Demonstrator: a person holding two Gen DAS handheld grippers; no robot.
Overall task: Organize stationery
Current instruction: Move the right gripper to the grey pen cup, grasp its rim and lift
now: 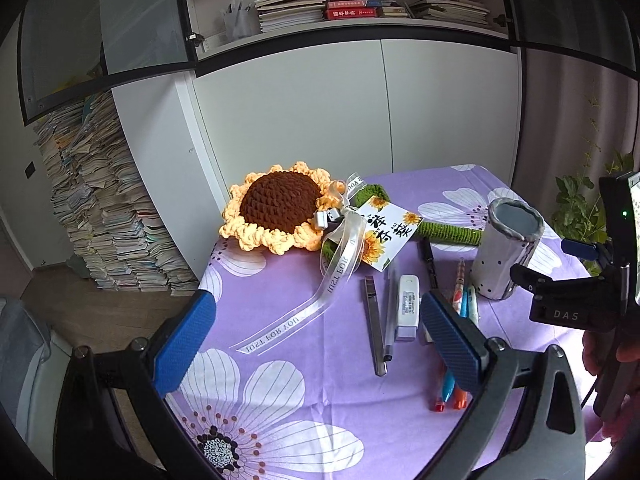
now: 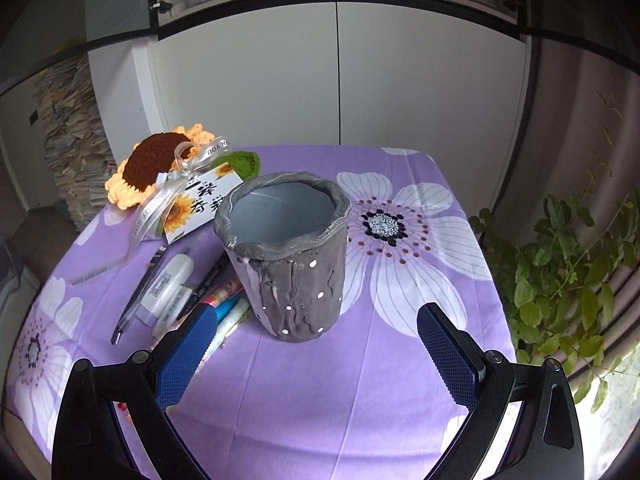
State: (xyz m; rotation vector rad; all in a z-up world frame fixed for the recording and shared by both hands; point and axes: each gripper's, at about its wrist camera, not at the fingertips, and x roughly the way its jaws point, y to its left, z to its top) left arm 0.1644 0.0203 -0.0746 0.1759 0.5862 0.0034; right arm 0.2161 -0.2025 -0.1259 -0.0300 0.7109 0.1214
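Observation:
A grey clay pen holder (image 2: 285,256) with white dots stands upright and empty on the purple flowered tablecloth (image 2: 360,380); it also shows as the pen holder (image 1: 506,248) at the right of the left wrist view. Left of it lies a row of stationery: a grey metal cutter (image 1: 374,326), a clear pen (image 1: 389,316), a white correction tape (image 1: 408,307), a black marker (image 1: 428,260) and several coloured pens (image 1: 450,390). My left gripper (image 1: 316,332) hovers open above these items. My right gripper (image 2: 316,354) is open just in front of the holder, holding nothing.
A crocheted sunflower (image 1: 276,208) with a ribbon and a card (image 1: 384,234) lies at the table's back left. White cabinets (image 1: 320,112) stand behind the table, a paper stack (image 1: 104,208) to the left, a leafy plant (image 2: 568,280) to the right.

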